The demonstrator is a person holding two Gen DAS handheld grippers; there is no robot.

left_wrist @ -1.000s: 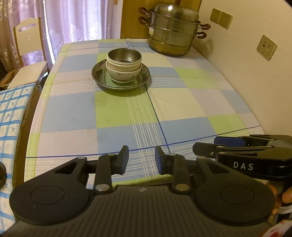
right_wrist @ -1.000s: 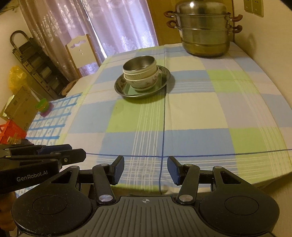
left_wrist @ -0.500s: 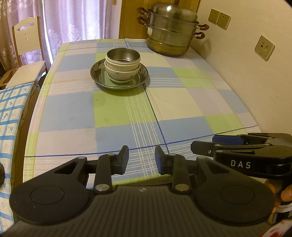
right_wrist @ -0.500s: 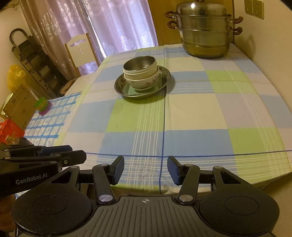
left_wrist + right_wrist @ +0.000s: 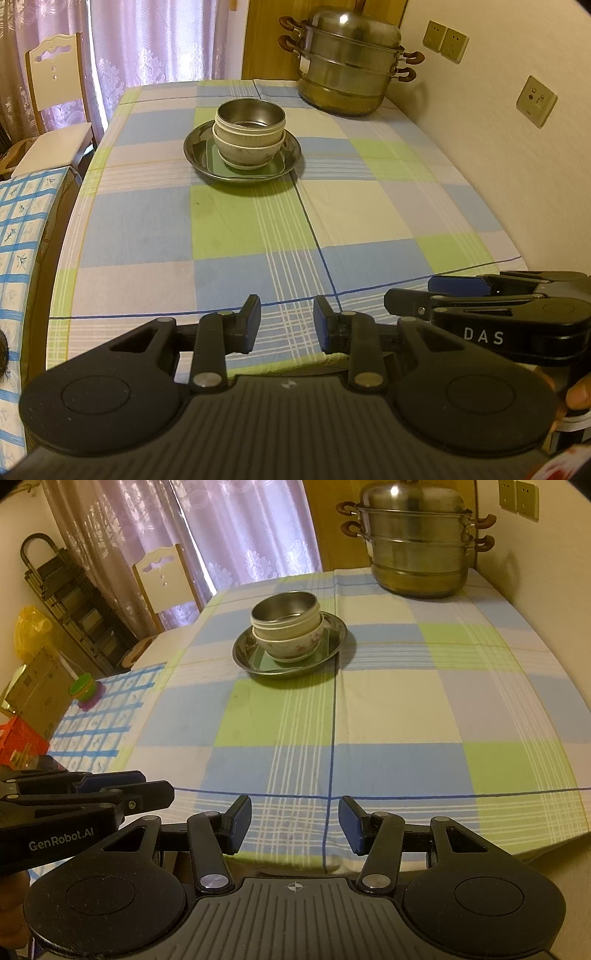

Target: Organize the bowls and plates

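Both tongs hover empty over the near edge of the checked tablecloth point(image 5: 229, 236): left gripper point(image 5: 286, 321) narrowly parted, right gripper point(image 5: 294, 825) wider; well ahead of them, two stacked bowls point(image 5: 249, 136) sit in a steel plate point(image 5: 291, 155), steamer pot point(image 5: 347, 62) beyond

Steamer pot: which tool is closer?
Right, slightly. Both are at the near edge of the table, far from the steamer pot; the right tool is on the pot's side, the left tool farther over.
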